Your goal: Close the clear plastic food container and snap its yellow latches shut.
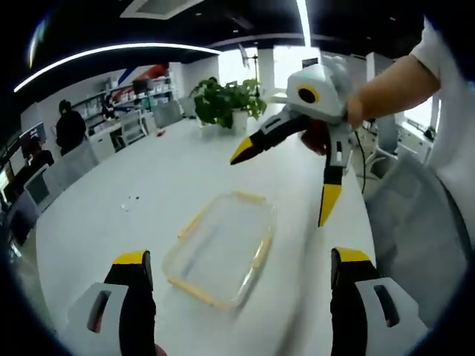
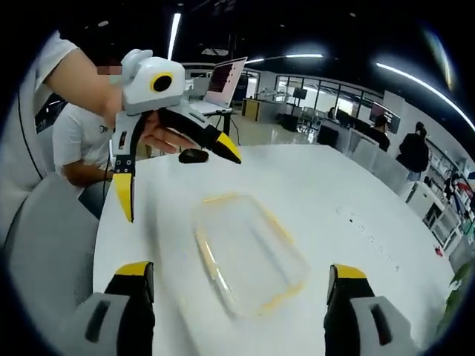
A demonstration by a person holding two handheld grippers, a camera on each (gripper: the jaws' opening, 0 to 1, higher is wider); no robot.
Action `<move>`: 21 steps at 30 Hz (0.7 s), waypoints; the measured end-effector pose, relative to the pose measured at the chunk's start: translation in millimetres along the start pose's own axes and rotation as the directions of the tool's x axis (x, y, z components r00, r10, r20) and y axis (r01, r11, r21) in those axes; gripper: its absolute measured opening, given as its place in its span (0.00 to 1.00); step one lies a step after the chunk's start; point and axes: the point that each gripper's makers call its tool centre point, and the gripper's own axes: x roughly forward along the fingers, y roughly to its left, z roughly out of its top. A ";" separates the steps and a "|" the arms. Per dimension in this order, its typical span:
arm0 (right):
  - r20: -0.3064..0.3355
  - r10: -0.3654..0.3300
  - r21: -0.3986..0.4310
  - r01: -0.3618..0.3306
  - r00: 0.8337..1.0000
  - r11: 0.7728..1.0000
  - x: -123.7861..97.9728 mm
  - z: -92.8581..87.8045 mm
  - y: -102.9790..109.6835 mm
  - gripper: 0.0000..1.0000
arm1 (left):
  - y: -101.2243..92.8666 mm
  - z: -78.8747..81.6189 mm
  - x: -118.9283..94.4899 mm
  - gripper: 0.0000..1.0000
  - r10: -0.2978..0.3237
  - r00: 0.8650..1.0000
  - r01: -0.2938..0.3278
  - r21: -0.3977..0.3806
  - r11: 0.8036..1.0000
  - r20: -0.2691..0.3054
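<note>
A clear plastic food container [image 1: 223, 248] with yellow latches along its edges lies flat on the white table [image 1: 111, 237]; it is blurred, so I cannot tell how the latches stand. My left gripper [image 1: 241, 258] is open, its jaws wide apart on the near side of the container. Above the container's far side hovers my right gripper [image 1: 286, 185], held by a hand, jaws spread and empty. In the right gripper view the container [image 2: 249, 252] lies ahead of my open right gripper [image 2: 239, 271]. My left gripper [image 2: 178, 184] hangs open above its far left corner.
A potted plant [image 1: 226, 100] stands at the far end of the table. A dark mouse-like object [image 2: 194, 156] and a laptop [image 2: 226, 78] sit near a seated person [image 2: 78, 141]. Small bits [image 2: 352, 219] lie on the table. Office chairs [image 1: 415, 215] line its edges.
</note>
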 end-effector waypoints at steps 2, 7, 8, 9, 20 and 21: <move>0.007 -0.007 0.003 0.007 1.000 1.000 -5.1 1.7 3.1 0.96 | -4.3 0.6 -3.7 0.99 0.003 1.000 -0.003 -0.003 1.000 0.003; 0.031 -0.009 0.021 0.008 0.999 1.000 -15.2 5.9 12.0 0.97 | -16.2 0.1 -13.0 0.99 0.000 1.000 0.000 0.001 1.000 0.007; 0.032 -0.007 0.023 0.006 0.999 1.000 -16.6 5.6 13.8 0.98 | -17.9 0.4 -15.7 0.99 0.003 1.000 -0.003 -0.003 1.000 0.011; 0.029 -0.009 0.020 0.009 1.000 1.000 -18.8 5.0 16.0 0.98 | -19.1 0.6 -17.4 0.99 0.006 1.000 -0.006 -0.004 1.000 0.012; 0.070 -0.040 0.036 0.038 0.997 0.999 -39.8 8.3 34.1 0.97 | -41.0 4.1 -36.9 0.97 0.021 0.999 -0.021 -0.012 1.000 0.034; 0.084 -0.047 0.053 0.042 0.995 0.998 -41.5 9.5 35.4 0.98 | -44.1 3.2 -38.6 0.97 0.022 0.999 -0.022 -0.004 1.000 0.032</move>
